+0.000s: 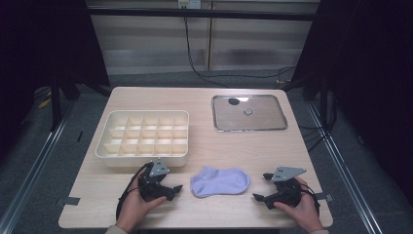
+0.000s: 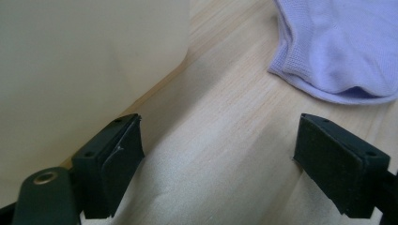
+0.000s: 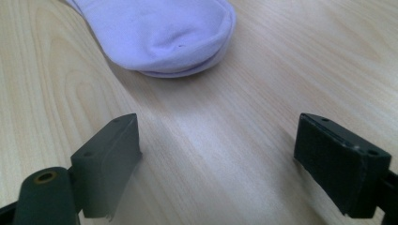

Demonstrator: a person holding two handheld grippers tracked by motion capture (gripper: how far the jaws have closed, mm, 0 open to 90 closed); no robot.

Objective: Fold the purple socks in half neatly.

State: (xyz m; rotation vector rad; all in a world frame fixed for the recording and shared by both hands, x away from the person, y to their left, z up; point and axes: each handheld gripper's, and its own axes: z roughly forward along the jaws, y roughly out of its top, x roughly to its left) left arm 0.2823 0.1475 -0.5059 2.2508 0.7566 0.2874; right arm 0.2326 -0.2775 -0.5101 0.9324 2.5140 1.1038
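Note:
A pale lilac sock lies flat near the table's front edge, between the two hands. My left gripper rests on the table just left of it, jaws open and empty, pointing at the sock's cuff. On the other side my right gripper sits low on the wood, also open with nothing between its jaws, facing the sock's toe end. Neither gripper touches the sock.
A cream divided organiser box stands just behind the left gripper, its wall close by the left jaw. A shiny metal tray with two small items lies at the back right. Bare wood surrounds the sock.

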